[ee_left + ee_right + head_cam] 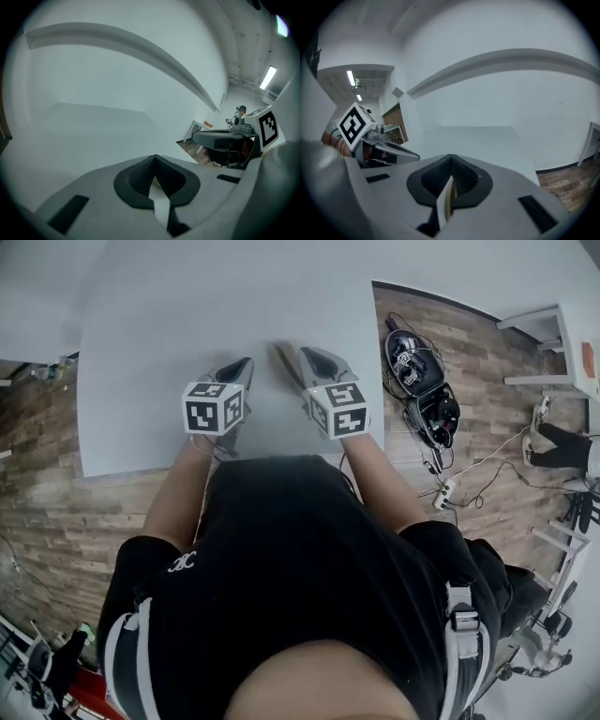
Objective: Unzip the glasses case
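No glasses case shows in any view. Both grippers hover over the near part of a bare white table (178,315). My left gripper (247,363) is shut with nothing between its jaws; in the left gripper view (153,160) its dark pads meet over the white tabletop. My right gripper (279,350) sits just right of it, also shut and empty, with its pads closed together in the right gripper view (451,160). Each gripper's side shows in the other's view: the right gripper (220,138) and the left gripper (386,152).
The table's near edge (141,468) runs just in front of the person's body. On the wooden floor to the right lie an open black bag with cables (419,381), a power strip (441,495) and white furniture (562,338).
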`<state>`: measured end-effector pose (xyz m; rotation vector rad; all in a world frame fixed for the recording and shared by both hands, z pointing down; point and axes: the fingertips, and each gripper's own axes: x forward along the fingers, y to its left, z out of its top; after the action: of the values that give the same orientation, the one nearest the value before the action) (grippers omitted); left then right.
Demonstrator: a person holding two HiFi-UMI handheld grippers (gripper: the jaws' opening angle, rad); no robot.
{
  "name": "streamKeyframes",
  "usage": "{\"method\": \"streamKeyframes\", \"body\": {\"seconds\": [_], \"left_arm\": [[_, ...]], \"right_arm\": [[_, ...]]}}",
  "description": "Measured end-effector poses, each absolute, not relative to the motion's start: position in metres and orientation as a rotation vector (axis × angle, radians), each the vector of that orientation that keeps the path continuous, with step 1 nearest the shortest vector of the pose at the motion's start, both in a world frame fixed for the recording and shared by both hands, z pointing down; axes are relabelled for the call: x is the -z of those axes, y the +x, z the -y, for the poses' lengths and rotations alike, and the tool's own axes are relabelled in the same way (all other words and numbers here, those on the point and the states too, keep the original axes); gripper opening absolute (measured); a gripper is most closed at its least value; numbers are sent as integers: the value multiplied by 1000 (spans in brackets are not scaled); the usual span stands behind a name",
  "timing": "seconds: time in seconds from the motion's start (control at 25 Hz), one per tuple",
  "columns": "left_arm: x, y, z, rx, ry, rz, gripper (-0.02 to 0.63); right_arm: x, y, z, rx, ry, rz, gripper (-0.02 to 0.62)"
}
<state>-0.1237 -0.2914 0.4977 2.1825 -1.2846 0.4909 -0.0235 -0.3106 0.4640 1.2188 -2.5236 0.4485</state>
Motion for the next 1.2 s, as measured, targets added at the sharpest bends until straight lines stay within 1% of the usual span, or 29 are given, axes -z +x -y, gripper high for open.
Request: {"method": "streamKeyframes", "body": {"seconds": [0.12,0.28,0.4,0.52,0.68,0.8,1.2], "left_arm": [[-499,-148,297,-429,2193,1249,3],[-507,-175,306,-392,2219,1224,3],[-511,-188,309,-400,2228,1222,3],[-505,-188,305,-359,2220,1231,3],[-500,-174,298,-376,2225,1261,3],[-492,-149,298,-385,2207,1316,3],[-493,-10,258,-381,2029,1562,3]], "right_arm": [[-457,-55,304,-477,1186,2562,14],[-461,-81,310,-449,1193,2498,14],[-460,-88,314,-454,1217,2476,14],[-458,-81,313,-445,1227,2466,14],[-458,-58,312,-473,1230,2489,14],[-452,-31,311,-457,1175,2555,14],[-463,112,303,-422,965,2686,14]]}}
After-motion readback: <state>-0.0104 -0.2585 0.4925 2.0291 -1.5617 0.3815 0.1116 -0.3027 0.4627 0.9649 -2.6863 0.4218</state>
